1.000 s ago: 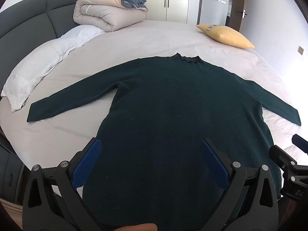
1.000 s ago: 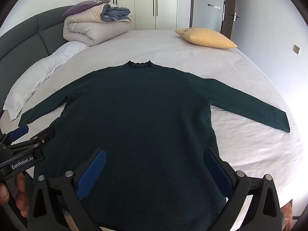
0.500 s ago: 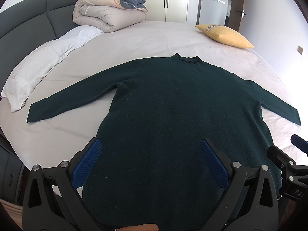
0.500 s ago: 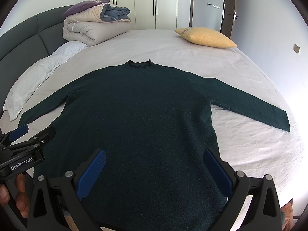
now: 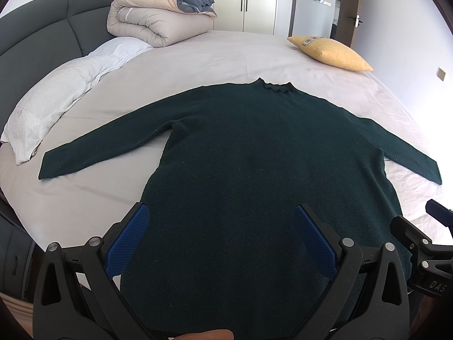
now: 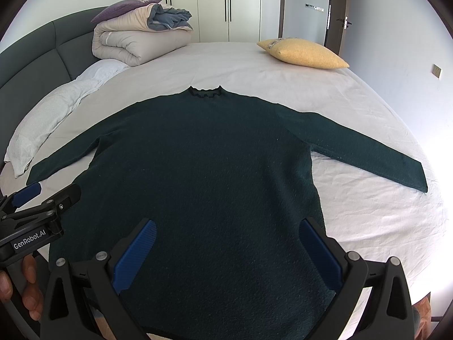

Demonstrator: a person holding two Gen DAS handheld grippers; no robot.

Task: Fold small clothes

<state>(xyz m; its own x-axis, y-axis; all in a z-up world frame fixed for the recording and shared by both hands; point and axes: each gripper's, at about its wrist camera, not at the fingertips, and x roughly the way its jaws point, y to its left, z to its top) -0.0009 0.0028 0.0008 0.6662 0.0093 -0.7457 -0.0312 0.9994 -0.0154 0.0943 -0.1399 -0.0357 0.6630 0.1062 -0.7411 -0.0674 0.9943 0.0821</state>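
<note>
so far the dark green sweater (image 5: 254, 170) lies flat and face-up on the bed (image 5: 226, 56), both sleeves spread wide, collar pointing toward the yellow cushion (image 5: 328, 53). the left gripper (image 5: 220, 240) hangs above the hem with its jaws spread wide and nothing between them; the right gripper (image 6: 226, 250) does the same beside it, equally empty. the likely trouble is a grab that takes only the top layer of knit, so the back layer drags and the fold comes out skewed; a pinch set unevenly across the two sides would twist the body. the thick fabric could also slip from the blue pads (image 6: 136, 257) mid-lift. the hem itself is cut off below both views, hidden behind the gripper frames, so how it lies cannot be told, and whether the fingertips touch the cloth is unclear
</note>
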